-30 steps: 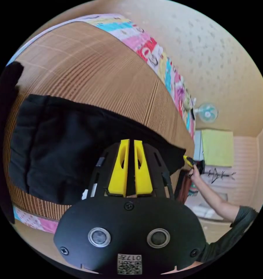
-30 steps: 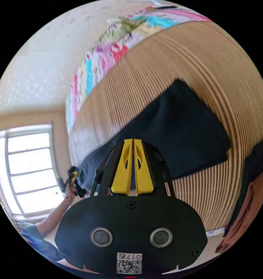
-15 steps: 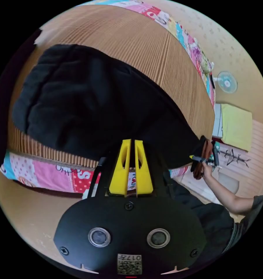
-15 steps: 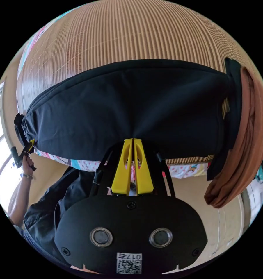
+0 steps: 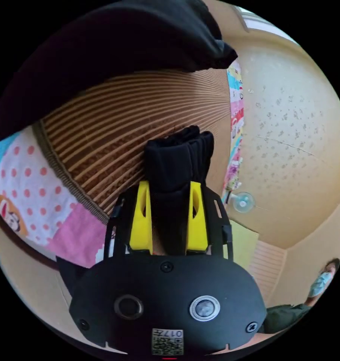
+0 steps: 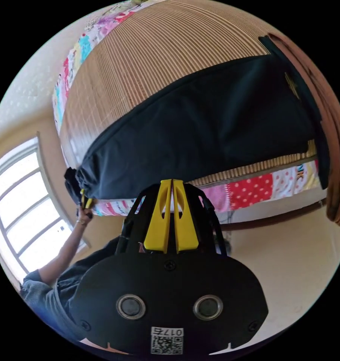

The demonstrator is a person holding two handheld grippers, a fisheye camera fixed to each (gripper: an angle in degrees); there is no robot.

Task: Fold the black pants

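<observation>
The black pants (image 6: pixel 200 120) lie in a long band across the striped mat (image 6: pixel 158 49) on the bed. My left gripper (image 5: pixel 170 184) is shut on a thick bunch of black pants cloth (image 5: pixel 179 150), which stands up between its yellow jaws. More black cloth (image 5: pixel 102 45) hangs across the top of the left gripper view. In the right gripper view, a hand holds that left gripper (image 6: pixel 83 197) at the pants' left end. My right gripper (image 6: pixel 172 181) is shut, its tips level with the pants' near edge. No cloth shows between its jaws.
A brown garment (image 6: pixel 335 150) hangs over the mat's right end. A patterned quilt (image 6: pixel 252 188) runs under the mat, with bare floor (image 6: pixel 290 255) below. A window (image 6: pixel 23 210) is at the left. A fan (image 5: pixel 242 202) stands by the wall, and a person (image 5: pixel 322 282) stands near it.
My left gripper now holds a thick bunch of pants cloth instead of a thin edge. My right gripper has drawn back from the pants' near edge, and the pull lines there are gone.
</observation>
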